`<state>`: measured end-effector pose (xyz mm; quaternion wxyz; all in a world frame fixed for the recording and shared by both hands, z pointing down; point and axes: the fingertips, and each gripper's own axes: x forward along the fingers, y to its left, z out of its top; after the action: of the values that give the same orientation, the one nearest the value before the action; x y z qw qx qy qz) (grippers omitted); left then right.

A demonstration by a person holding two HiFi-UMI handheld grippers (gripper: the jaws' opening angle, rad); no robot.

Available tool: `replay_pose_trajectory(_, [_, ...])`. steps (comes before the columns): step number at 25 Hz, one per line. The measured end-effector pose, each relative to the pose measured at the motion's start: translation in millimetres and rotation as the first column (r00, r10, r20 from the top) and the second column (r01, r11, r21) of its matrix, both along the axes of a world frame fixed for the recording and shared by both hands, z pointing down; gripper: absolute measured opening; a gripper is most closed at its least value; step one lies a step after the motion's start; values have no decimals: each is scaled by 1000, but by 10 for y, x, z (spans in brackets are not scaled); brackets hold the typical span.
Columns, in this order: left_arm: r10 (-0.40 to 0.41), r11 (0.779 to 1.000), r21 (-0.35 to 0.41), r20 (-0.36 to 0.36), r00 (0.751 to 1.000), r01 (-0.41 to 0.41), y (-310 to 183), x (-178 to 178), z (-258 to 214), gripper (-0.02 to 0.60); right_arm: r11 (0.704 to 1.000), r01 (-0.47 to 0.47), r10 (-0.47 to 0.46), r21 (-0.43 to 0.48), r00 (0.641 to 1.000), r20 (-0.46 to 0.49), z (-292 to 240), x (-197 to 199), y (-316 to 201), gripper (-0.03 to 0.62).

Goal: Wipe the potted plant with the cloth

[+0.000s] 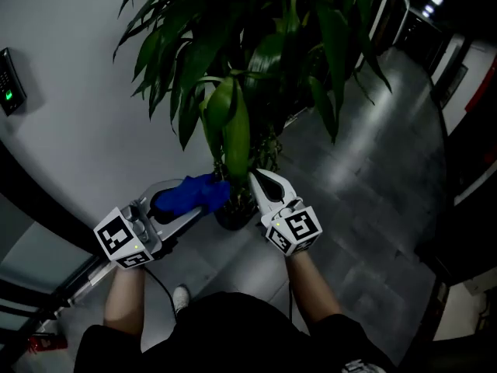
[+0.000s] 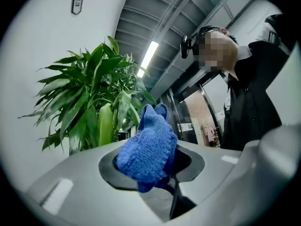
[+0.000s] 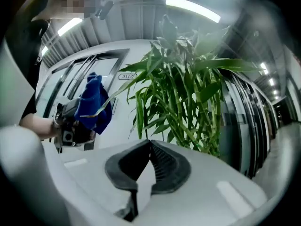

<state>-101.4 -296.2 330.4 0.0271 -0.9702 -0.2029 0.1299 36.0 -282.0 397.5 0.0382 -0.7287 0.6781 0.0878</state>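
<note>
Head view: left gripper [image 1: 200, 200] is clamped on the blue cloth [image 1: 186, 193], which is bunched at its tips, just beside a drooping leaf [image 1: 231, 127] of the potted plant [image 1: 256, 45]. Right gripper [image 1: 255, 177] jaws are pressed together with nothing between them, tips near the same leaf's lower end. Pot [image 1: 233, 216] shows between both grippers.

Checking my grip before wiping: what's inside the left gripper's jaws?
A bunched blue cloth sits clamped between the jaws of the left gripper, its top poking out toward the plant. The cloth covers the jaw pads, so how deep the bite goes cannot be seen.
</note>
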Motion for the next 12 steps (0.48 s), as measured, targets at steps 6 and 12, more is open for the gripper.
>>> replay_pose_trajectory(6, [-186,982,-55,-53,981,183,270,-14,-33,155,992,121,-120,31,992,-36,-231,73,104,3])
replay_pose_trajectory(12, [-295,956,-28,-63,953,294,222,-118,-257,155,973,223,-220,66,974,-45,-434,-138,-12,3])
